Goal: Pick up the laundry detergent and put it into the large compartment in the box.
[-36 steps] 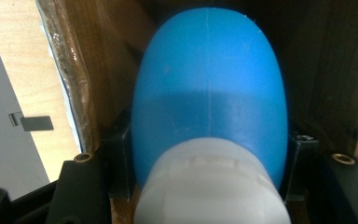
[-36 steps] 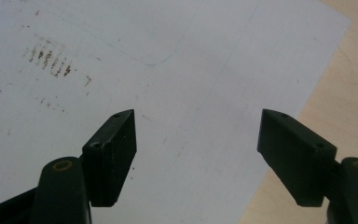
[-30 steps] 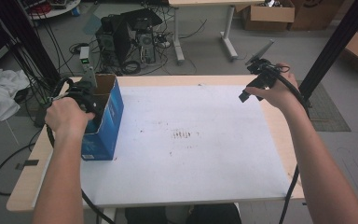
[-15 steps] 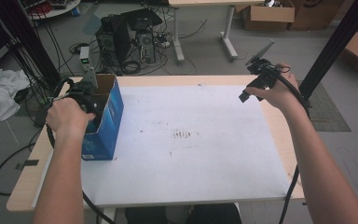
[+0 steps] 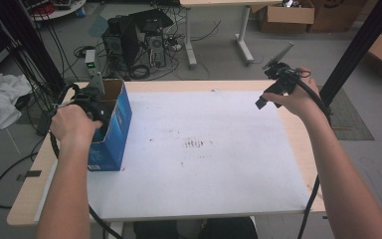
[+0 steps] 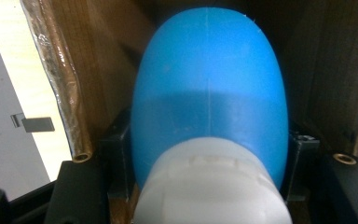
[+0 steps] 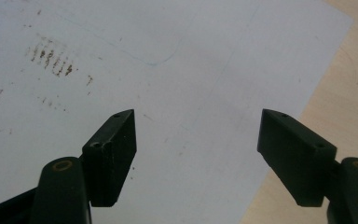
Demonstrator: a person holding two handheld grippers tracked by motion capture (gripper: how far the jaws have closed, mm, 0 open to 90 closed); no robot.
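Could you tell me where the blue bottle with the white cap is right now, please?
The blue bottle sits between the left gripper's jaws inside the blue cardboard box, at the table's left edge in the high view.

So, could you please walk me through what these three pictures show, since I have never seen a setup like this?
There is no robot here: a person holds a two-jaw gripper in each hand. The high view looks down on the table, whose top is covered by a white sheet with some small dark marks. An open blue cardboard box stands at its left edge. The left gripper reaches into that box; its own camera shows its jaws on either side of a blue bottle with a white cap, inside the brown box walls. The right gripper is held above the far right of the table; its camera shows its jaws wide open, with nothing between them.
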